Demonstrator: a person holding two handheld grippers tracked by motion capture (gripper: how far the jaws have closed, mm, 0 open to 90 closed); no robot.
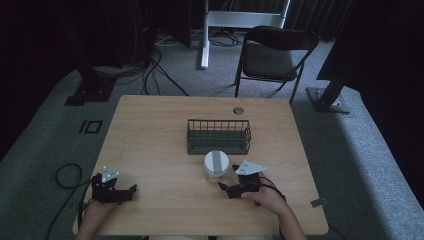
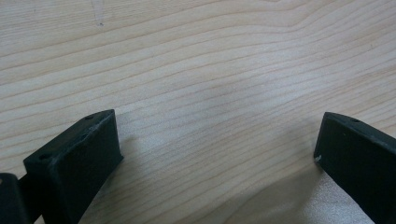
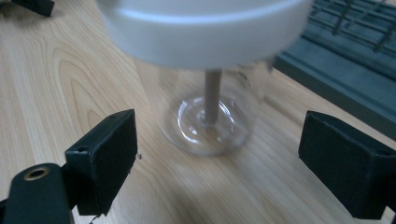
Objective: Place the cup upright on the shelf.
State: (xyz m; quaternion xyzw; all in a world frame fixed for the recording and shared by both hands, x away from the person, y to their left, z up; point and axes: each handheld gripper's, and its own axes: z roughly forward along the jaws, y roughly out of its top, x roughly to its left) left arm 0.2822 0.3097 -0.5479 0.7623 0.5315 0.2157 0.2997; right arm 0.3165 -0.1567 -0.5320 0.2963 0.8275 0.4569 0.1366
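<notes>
- The clear round jar with a white lid point(image 1: 217, 163) stood upright on the pale wooden counter point(image 1: 160, 145), just in front of the dark wire basket point(image 1: 218, 135).
- The right tongs point(image 1: 223, 188) were wide open and empty, with the jar straight ahead, close by.
- The left tongs point(image 1: 131, 190) were open too, far off to the side.
- The right hand point(image 1: 262, 195) was much nearer.

The high view is dim, dark at its edges. Both gripper views are bright: soft shadow lies between the left gripper's point(image 2: 217, 154) jaws; the jar point(image 3: 205, 70) ahead of the right gripper point(image 3: 217, 163) is motion-blurred.
</notes>
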